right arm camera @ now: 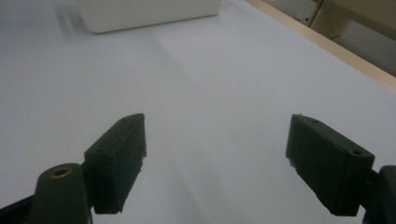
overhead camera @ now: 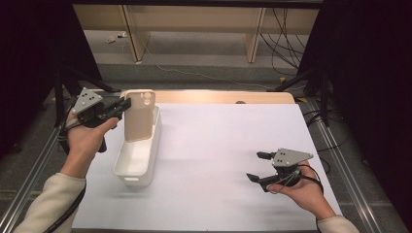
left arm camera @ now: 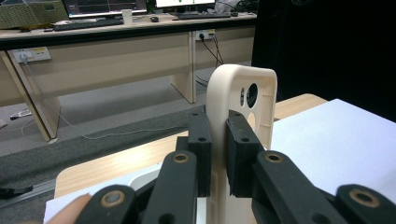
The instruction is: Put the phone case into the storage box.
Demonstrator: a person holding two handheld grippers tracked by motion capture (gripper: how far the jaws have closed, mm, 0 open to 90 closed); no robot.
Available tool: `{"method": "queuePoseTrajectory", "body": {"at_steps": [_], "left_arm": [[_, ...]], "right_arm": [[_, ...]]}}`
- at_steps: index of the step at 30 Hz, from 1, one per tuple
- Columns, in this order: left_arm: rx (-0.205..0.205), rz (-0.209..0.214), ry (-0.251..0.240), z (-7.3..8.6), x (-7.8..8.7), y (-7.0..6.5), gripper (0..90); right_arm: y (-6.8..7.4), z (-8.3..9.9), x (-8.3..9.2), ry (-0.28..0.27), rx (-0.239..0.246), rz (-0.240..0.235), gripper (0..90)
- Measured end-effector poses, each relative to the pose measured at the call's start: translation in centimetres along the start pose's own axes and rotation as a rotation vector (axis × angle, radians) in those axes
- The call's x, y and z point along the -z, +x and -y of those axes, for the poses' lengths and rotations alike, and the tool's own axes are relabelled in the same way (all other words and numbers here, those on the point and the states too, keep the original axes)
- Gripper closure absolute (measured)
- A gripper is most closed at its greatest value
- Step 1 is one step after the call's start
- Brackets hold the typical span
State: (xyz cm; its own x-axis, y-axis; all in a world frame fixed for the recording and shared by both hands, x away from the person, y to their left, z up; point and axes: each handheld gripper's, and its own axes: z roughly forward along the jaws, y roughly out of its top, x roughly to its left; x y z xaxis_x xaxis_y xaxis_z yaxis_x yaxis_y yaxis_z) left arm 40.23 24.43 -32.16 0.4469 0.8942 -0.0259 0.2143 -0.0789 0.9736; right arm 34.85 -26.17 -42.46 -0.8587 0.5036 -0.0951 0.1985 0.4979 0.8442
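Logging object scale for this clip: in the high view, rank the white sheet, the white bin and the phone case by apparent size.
1. White sheet, by far the largest.
2. White bin.
3. Phone case, held upright by the left gripper; raised nearer the camera, so its gap to the bin is unsure.

White sheet (overhead camera: 218, 160) covering the wooden table (overhead camera: 218, 96); grey floor (overhead camera: 194, 58) beyond, with loose cables (overhead camera: 282, 43) and wooden desk legs (overhead camera: 255, 34) farther off.
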Motion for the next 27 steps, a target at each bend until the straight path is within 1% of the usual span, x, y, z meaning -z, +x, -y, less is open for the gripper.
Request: {"method": "queuePoseTrajectory", "body": {"at_steps": [17,27], "left_arm": [[-0.023,-0.012,0.005,0.11,-0.42,0.60,81.8],[-0.024,-0.015,0.003,0.06,-0.66,0.87,81.8]], "right_arm": [[0.01,0.01,-0.02,0.001,-0.001,0.000,21.5],[0.00,0.01,-0.03,0.002,-0.001,0.000,21.6]]}}
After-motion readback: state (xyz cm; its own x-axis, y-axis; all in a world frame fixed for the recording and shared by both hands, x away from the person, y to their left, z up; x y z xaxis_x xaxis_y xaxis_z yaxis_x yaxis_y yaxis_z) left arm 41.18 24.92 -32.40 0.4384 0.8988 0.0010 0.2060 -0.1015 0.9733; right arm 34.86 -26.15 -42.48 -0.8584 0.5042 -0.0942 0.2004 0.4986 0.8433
